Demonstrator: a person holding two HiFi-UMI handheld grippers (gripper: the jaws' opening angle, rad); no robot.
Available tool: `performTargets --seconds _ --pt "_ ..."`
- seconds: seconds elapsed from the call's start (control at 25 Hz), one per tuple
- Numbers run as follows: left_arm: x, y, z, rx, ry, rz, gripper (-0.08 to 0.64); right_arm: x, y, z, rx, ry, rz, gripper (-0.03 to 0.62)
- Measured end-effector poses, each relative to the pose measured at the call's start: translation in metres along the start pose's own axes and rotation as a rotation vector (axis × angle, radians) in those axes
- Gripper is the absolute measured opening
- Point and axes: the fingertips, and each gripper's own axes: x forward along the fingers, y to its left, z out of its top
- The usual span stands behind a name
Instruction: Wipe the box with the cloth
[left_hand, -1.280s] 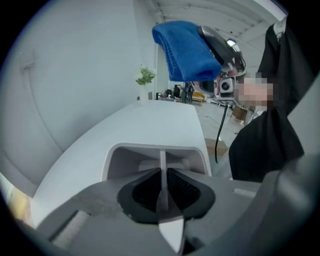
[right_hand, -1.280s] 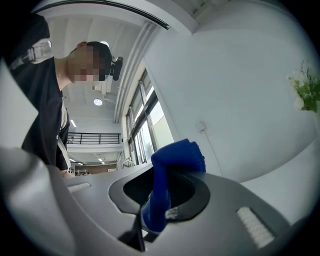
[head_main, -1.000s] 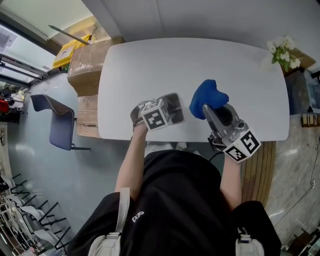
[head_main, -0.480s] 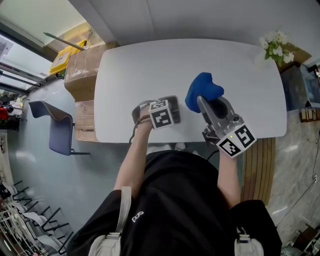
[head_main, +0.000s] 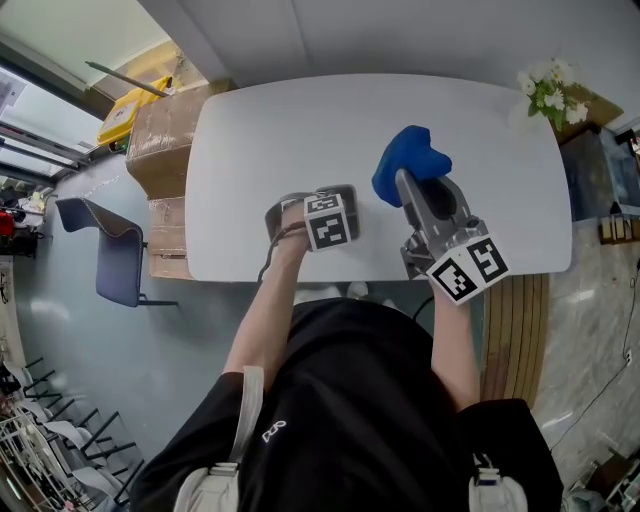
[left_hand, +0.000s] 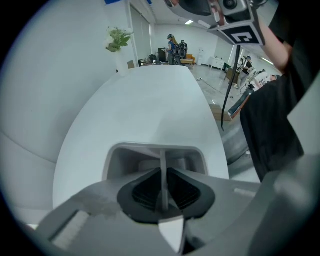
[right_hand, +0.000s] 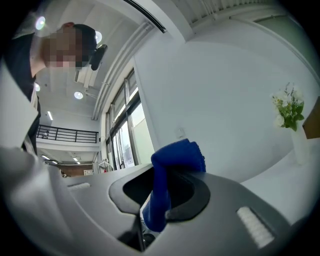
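Note:
A small grey open box (head_main: 349, 207) sits on the white table (head_main: 300, 130) near its front edge. My left gripper (head_main: 322, 216) points steeply down into it. In the left gripper view the jaws are shut on a thin upright wall of the box (left_hand: 155, 155), at the left gripper (left_hand: 162, 187). A bunched blue cloth (head_main: 410, 160) is held in the air to the right of the box, with my right gripper (head_main: 405, 186) shut on it. In the right gripper view the cloth (right_hand: 175, 160) stands up out of the right gripper (right_hand: 160, 200), which points about level.
A white vase of flowers (head_main: 545, 90) stands at the table's far right corner. Cardboard boxes (head_main: 165, 130) and a blue chair (head_main: 110, 250) are on the floor at the left. A wooden slatted bench (head_main: 515, 330) lies at the right.
The right gripper has carried the blue cloth a little farther from the person. The left gripper has settled lower and more upright on the box.

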Motion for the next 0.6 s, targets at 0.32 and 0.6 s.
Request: performTargets --seconds 0.32,0.6 --pt "-0.011 0.0 0.0 -0.042 -0.074 0.063 0.057 0.007 0.002 0.003 -0.013 0.018 0.011 0.064" --pt "-0.077 0.018 0.017 -0.224 -0.35 0.219 0.057 0.018 0.008 0.008 -0.014 0.014 0.045 0.064"
